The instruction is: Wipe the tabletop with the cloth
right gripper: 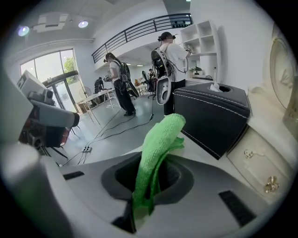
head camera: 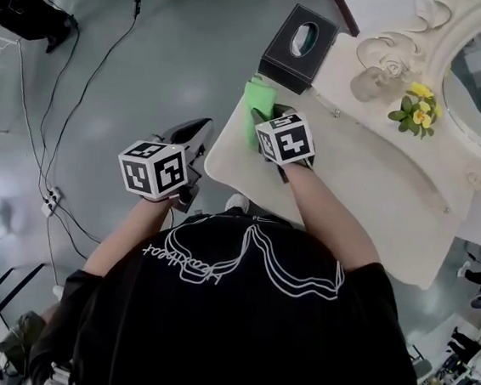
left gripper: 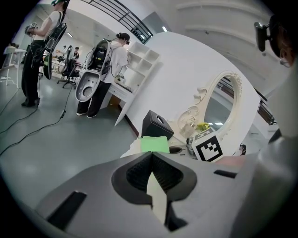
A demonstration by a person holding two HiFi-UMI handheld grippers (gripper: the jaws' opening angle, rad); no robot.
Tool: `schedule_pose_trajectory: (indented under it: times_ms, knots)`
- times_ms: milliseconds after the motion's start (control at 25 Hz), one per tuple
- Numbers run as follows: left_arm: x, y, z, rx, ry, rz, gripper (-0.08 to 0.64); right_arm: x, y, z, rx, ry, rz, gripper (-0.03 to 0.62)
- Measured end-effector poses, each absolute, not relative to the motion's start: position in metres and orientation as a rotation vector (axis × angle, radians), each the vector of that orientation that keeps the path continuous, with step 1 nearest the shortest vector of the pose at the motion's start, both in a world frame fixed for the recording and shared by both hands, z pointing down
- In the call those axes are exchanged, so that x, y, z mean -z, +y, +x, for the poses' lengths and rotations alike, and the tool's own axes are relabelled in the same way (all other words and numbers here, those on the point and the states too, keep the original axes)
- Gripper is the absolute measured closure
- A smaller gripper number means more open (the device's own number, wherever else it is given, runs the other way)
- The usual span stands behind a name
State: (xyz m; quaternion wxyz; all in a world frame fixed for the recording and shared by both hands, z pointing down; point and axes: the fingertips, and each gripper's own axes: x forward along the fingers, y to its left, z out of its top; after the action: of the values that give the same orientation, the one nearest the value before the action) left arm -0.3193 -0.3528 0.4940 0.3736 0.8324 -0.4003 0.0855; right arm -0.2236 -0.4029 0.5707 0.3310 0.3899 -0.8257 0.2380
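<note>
Right claw (right gripper: pixel 149 183) clamped on green cloth (right gripper: pixel 160 139), lower end hidden; left claw (left gripper: pixel 152 173) together, empty.

The left gripper (left gripper: pixel 152 157) has its grey jaws pressed together with nothing between them. Just beyond, a folded bright green cloth (left gripper: pixel 154 144) sits on the cream tabletop (left gripper: pixel 132 148). A black leather tissue box (left gripper: pixel 157 125) stands farther off, and a black-and-white marker cube (left gripper: pixel 207 146) is to the right.
</note>
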Motion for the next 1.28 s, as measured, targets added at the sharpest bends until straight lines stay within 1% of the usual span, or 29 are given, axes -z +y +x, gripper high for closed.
schedule_pose_trajectory:
  times_ms: [680,1280]
  knots:
    - [-0.503,-0.355,-0.308,-0.27,-0.991,2.131,0.557,-0.577,-0.407,-0.212,-0.601,-2.11,1.019,0.532]
    - [-0.501,-0.345,-0.285,-0.296,-0.953,2.155,0.557,-0.575,-0.392,-0.172,-0.62,-2.09,1.061,0.534]
